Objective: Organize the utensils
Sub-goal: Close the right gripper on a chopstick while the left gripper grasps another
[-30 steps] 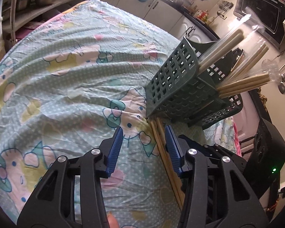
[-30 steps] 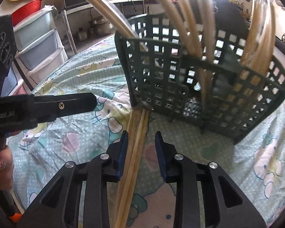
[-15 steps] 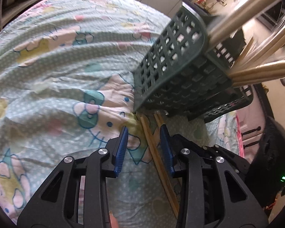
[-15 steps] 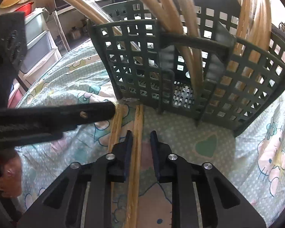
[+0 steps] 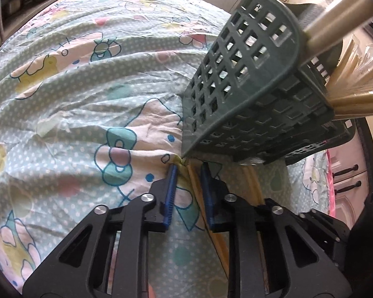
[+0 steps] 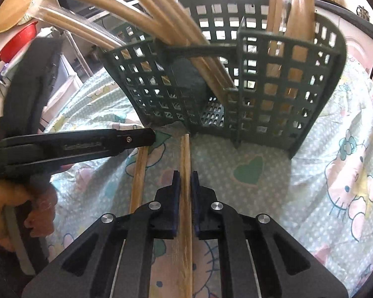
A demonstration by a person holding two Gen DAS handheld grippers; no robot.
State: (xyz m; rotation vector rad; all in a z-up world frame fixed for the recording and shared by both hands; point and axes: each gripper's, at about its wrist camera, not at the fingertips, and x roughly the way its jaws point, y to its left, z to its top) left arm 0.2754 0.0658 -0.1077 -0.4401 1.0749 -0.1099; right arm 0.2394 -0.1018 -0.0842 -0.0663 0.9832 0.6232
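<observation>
Wooden chopsticks lie on a cloth (image 6: 298,173) printed with cartoon cats and bows, their far ends just in front of a dark green plastic basket (image 6: 261,87). This slotted basket stands on the cloth-covered table and already holds several long wooden utensils (image 6: 161,22) that lean out over its rim, in more than one compartment.

From the right wrist view, the right gripper (image 6: 185,173) has just been closing, and its blue-padded fingers (image 6: 175,193) now pinch one chopstick (image 6: 185,154) between them, the stick running straight along the line of the fingers towards the basket's foot. A second chopstick (image 6: 139,168) lies just beside it to the left, apart from the first.

Over there the left gripper (image 5: 188,168) reaches in from the side, a person's hand (image 6: 15,213) wrapped round its handle. In the left wrist view its fingers (image 5: 170,193) have also just been closing; that second chopstick (image 5: 195,181) lies between them, close against the right-hand pad, with a gap still showing at the left-hand pad. Its tips sit by the basket's lower corner.
</observation>
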